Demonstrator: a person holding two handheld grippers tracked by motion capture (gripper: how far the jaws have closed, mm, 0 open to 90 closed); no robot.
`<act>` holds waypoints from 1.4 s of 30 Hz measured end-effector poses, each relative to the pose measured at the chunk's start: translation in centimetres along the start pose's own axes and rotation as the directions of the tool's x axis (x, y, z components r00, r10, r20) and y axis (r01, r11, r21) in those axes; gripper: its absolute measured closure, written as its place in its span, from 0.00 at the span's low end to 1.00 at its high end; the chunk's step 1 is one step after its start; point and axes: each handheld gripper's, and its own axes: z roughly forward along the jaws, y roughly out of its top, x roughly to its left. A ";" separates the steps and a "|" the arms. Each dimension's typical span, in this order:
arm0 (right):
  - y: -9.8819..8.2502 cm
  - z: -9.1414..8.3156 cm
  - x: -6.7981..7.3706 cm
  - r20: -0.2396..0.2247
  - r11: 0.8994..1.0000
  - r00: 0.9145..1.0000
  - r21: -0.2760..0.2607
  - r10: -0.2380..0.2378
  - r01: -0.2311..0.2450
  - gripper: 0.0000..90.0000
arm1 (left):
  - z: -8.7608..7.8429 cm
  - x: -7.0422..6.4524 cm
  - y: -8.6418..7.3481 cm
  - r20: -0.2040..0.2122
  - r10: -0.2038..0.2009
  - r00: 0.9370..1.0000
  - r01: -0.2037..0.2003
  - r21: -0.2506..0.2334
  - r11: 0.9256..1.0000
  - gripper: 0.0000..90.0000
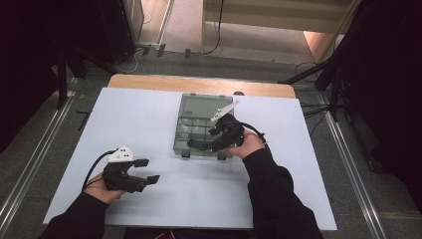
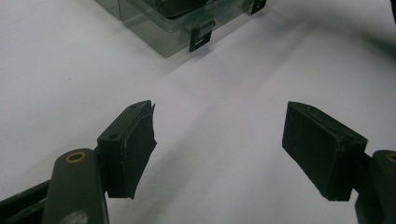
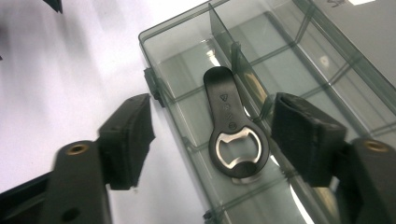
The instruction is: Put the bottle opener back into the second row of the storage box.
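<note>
The right gripper (image 3: 212, 135) is held with its jaws spread and empty over the near row of the clear compartment box (image 3: 154, 42), the bottle opener (image 3: 232, 126) lying between and just below them; the left gripper (image 2: 219, 140), likewise spread and empty, is kept well apart over the bare white table (image 2: 224, 93). If the opener is to be lifted, the jaws would best be lowered across its narrow handle, clear of the dividers. Its long axis runs away from the jaws, the steel-mouthed head nearest them and the handle tip pointing off.

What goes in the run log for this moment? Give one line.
left tongs: open, over bare table | right tongs: open, over box | bottle opener: lying in box, ungripped | lid: open
</note>
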 end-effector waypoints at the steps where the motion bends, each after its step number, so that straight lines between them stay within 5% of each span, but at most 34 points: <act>1: -0.2 -0.1 0.2 0.009 1.000 1.000 -0.007 0.001 -0.001 0.29 | 0.0 0.0 0.0 -0.001 0.000 1.000 0.000 0.000 1.000 0.28; 19: -3.8 -1.9 2.6 -0.016 0.994 0.998 -0.092 0.064 -0.065 0.24 | -0.2 -0.1 -0.1 -0.012 -0.009 1.000 0.009 -0.005 1.000 0.28; 42: -10.1 -4.1 4.2 0.047 0.988 0.993 -0.117 0.105 -0.099 0.24 | -0.2 -0.1 -0.1 -0.009 -0.007 1.000 0.007 -0.010 1.000 0.28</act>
